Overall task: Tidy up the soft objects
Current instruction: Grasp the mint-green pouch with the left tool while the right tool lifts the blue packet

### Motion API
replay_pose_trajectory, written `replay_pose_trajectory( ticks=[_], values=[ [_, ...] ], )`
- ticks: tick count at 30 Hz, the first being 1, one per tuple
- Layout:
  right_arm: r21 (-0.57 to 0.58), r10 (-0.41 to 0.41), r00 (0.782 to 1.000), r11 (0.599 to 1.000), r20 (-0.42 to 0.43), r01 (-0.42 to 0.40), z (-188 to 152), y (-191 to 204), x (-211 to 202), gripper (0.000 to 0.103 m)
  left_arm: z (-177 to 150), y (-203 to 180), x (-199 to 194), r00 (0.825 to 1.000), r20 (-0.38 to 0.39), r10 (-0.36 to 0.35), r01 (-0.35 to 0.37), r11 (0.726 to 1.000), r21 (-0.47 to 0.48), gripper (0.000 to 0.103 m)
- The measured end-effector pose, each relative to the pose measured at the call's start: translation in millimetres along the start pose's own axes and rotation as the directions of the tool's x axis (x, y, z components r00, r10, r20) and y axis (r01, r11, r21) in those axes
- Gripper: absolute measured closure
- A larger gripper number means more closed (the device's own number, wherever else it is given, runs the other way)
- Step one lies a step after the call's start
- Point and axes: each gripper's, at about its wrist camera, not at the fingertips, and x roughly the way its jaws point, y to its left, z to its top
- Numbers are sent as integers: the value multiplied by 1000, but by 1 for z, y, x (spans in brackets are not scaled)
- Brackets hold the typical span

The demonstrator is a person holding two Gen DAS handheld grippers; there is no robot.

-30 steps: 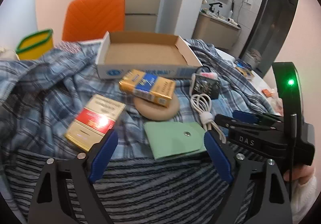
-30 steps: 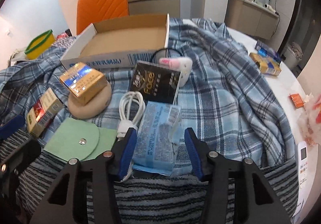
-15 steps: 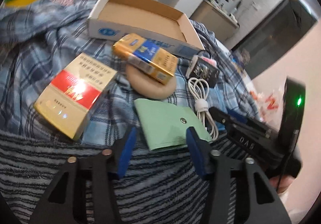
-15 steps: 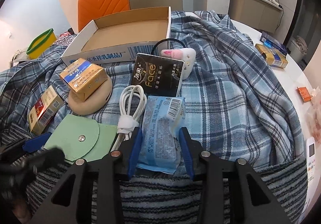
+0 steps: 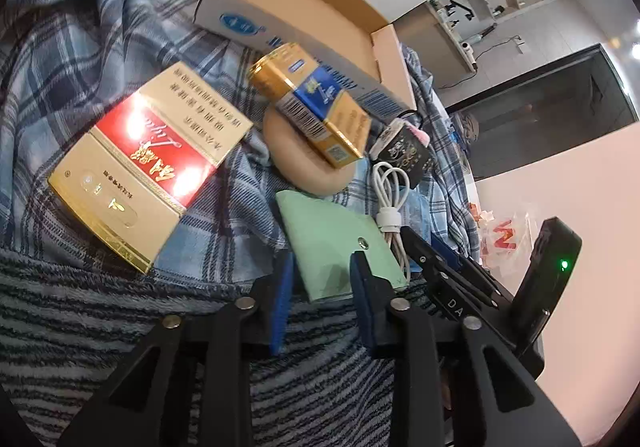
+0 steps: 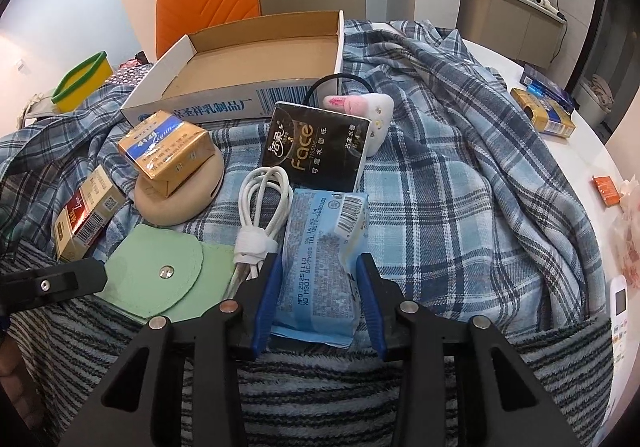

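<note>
The left gripper has its blue pads narrowed around the near edge of the flat mint-green snap pouch; whether they pinch it cannot be told. The right gripper is closed against both sides of the light-blue plastic tissue packet. Both lie on the blue plaid cloth near the worktop's front edge, beside a striped fleece blanket. A coiled white cable sits between them. Behind crowd a black tissue pack, a gold-and-blue carton on a round beige pad, a red-and-gold box and an open cardboard tray.
</note>
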Motion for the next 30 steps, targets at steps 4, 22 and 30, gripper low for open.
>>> replay_pose_trajectory(
  ticks=[4,22,30],
  values=[
    [-1,12,1000,1000,13,-12,-1,0,-2,66,8,12,3,997,-48,-60,56,996,-66,77],
    [-4,25,1000,1000,17,-25,-1,1,-4,67,23,23,11,949,-139,-284,247,941,-232,85],
    [11,40,998,999,46,-41,-2,-3,-10,68,12,-15,-6,989,-65,-129,130,992,5,96]
  ],
)
